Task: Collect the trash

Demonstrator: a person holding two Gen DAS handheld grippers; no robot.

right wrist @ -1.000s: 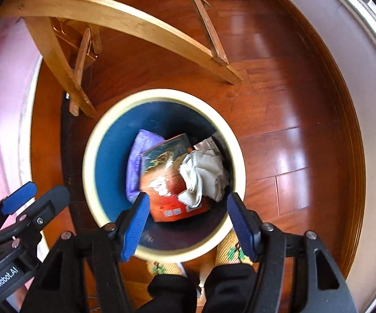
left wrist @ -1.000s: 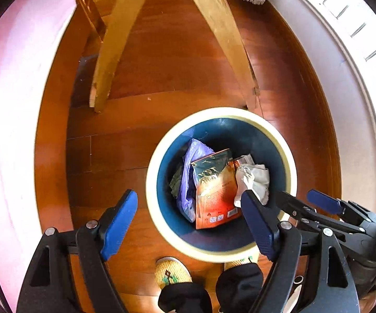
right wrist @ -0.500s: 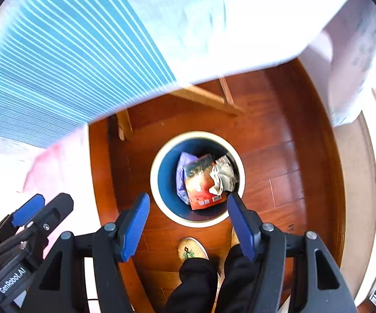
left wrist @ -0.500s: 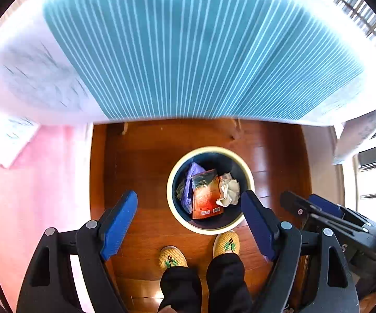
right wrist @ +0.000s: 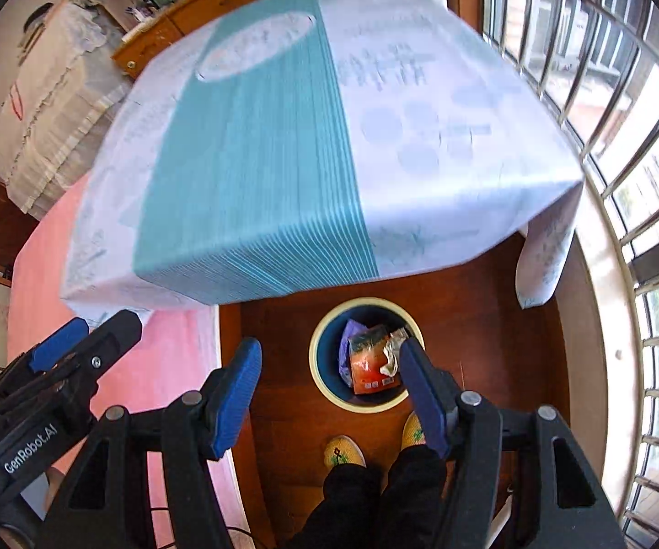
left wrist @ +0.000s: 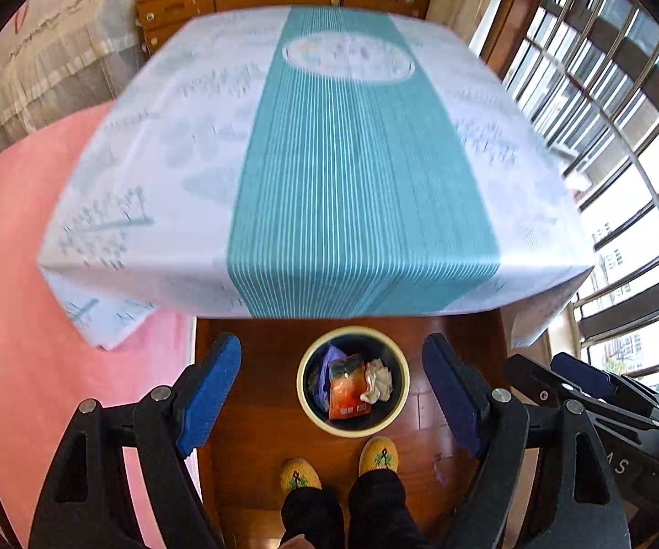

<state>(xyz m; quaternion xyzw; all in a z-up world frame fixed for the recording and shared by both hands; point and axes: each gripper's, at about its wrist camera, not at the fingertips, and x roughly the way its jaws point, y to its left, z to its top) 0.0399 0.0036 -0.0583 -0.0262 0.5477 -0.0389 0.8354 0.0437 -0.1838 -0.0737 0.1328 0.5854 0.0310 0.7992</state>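
Crinkled foil and thin plastic are what we are dealing with. Reading the left wrist view from left to right, our left gripper (left wrist: 331,393) frames the lower centre of the picture, its blue pads spread wide with nothing between them. Seen through that gap, well below on the wooden floor (left wrist: 256,366), is the bin (left wrist: 307,393), cream-rimmed and dark blue inside. It holds a purple plastic bag (left wrist: 329,359) on the left, an orange snack packet (left wrist: 346,391) in the middle and a crumpled white tissue (left wrist: 377,379) on the right.

We judge all three to be light, soft and easily crushed. The packet looks glossy and probably slippery, so a pinch across its top edge or a fold would suit best. The tissue and the bag would yield anywhere, and a bunched ridge is the natural hold.

Further right, at the lower right edge, part of our right gripper (left wrist: 581,379) shows. In its own view the right gripper (right wrist: 329,393) sits at lower centre, also open and empty. The bin appears just behind its right-hand pad in the picture, yet lies far beneath it.

Above, a teal-striped tablecloth (left wrist: 356,174) fills the upper half of both views, and we can make out no trash on its blurred surface. The person's yellow slippers (left wrist: 377,455) stand just below the bin.
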